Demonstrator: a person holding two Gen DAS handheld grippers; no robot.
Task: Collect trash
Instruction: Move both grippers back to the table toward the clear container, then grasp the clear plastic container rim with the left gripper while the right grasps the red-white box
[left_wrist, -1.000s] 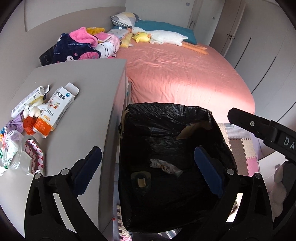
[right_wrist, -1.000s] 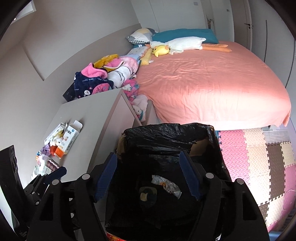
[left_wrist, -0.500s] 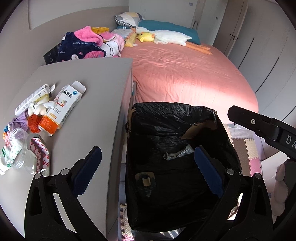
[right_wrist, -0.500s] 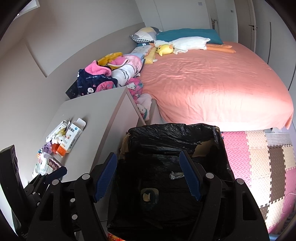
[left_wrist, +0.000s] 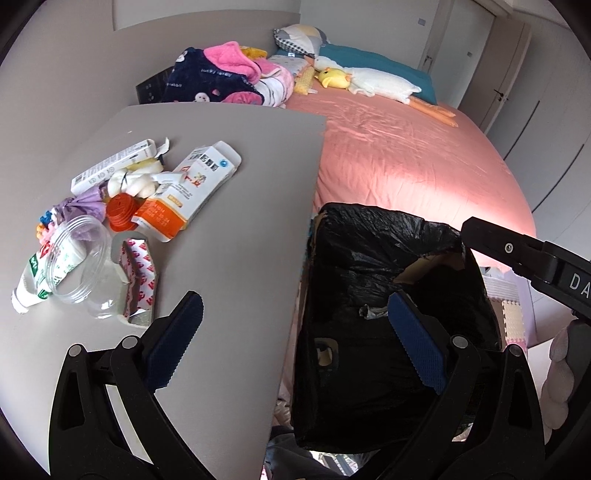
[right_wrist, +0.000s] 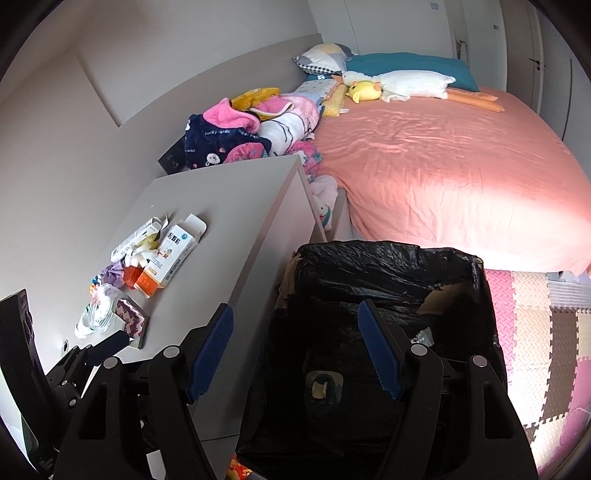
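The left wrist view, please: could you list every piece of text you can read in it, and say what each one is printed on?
"DA", cut off by the frame edge: on the right gripper, seen from the side.
Chinese characters and small print on the orange and white carton: too blurred to read.
Lettering on the long white box: blurred.
Print on the navy fleece: unreadable.
Print on the white tube: unreadable.

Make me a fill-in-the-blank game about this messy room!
1. The bin beside the grey table is lined with a ____ plastic bag.
2. The bed sheet is ____.
3. The clear plastic jar lies on its ____.
4. Both the left gripper and right gripper are ____.

Missing words: black; pink; side; open
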